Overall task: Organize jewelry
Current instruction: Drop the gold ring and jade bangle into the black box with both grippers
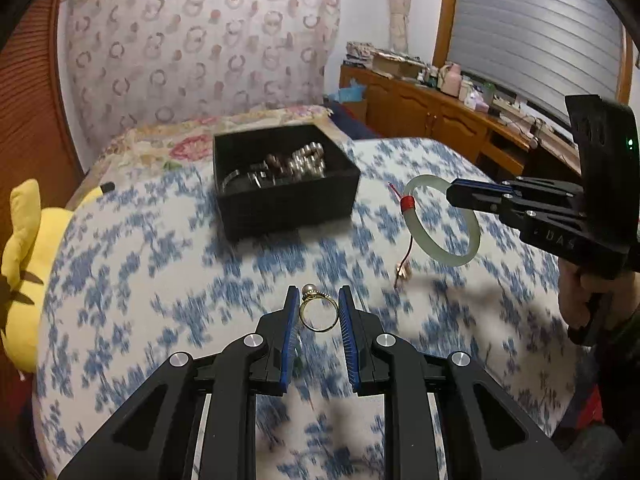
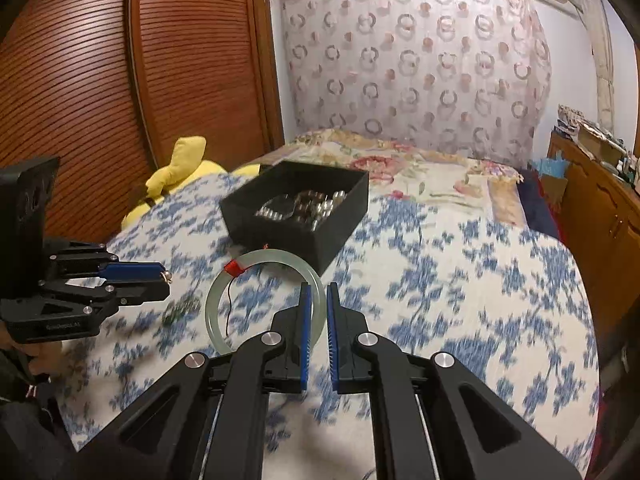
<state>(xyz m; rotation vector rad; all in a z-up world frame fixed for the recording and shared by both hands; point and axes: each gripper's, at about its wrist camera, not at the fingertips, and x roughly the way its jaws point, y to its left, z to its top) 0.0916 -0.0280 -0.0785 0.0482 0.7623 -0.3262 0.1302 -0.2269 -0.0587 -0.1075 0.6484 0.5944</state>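
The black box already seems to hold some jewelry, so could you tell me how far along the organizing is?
Done: several silver pieces already lie in the black box. In hand: the left gripper holds a gold pearl ring between its fingers, and the right gripper is clamped on the pale green bangle. Left: both pieces are above the bedspread, not yet in the box.

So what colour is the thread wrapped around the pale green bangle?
Red thread wrap; clearest in the left wrist view.

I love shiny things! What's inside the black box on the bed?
The black box holds a heap of silvery beaded jewelry. Its walls and the top pieces hide whatever lies deeper, so the bottom cannot be seen.
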